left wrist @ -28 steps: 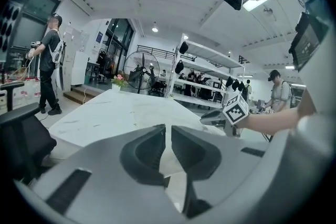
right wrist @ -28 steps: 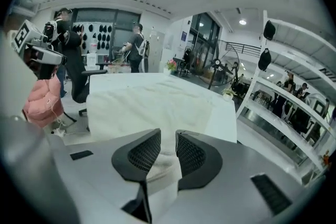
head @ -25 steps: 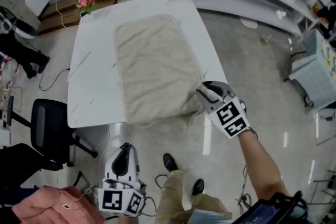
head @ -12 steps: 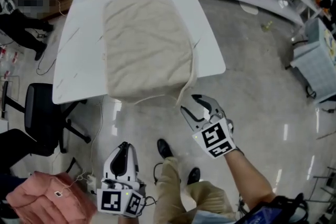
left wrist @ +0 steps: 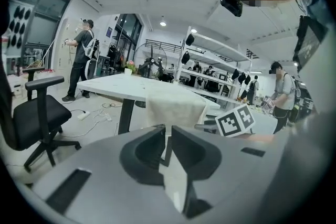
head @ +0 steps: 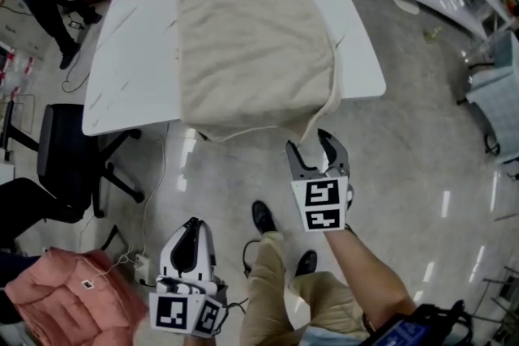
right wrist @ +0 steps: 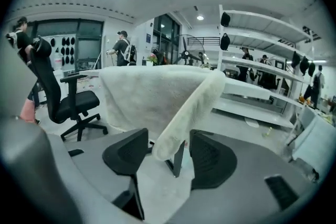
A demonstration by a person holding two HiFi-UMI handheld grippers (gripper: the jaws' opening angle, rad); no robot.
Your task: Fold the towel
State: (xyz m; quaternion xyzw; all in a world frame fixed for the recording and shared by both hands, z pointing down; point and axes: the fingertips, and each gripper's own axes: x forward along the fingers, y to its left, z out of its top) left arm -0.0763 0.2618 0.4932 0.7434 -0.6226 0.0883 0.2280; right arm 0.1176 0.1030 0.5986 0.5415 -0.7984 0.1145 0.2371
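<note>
Since a second ago the right gripper (head: 310, 145) has let go of the towel's (head: 251, 36) corner and sunk below the table's (head: 122, 69) near edge. Its jaws have just been opening, and the hanging corner is loose between them. The towel covers the table's middle and overhangs the near right corner. The left gripper (head: 191, 228) is clenched and empty.

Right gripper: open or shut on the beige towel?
Open. The right gripper has its jaws wide apart, having just been opening; a corner of the beige terry towel dangles loose between them.
</note>
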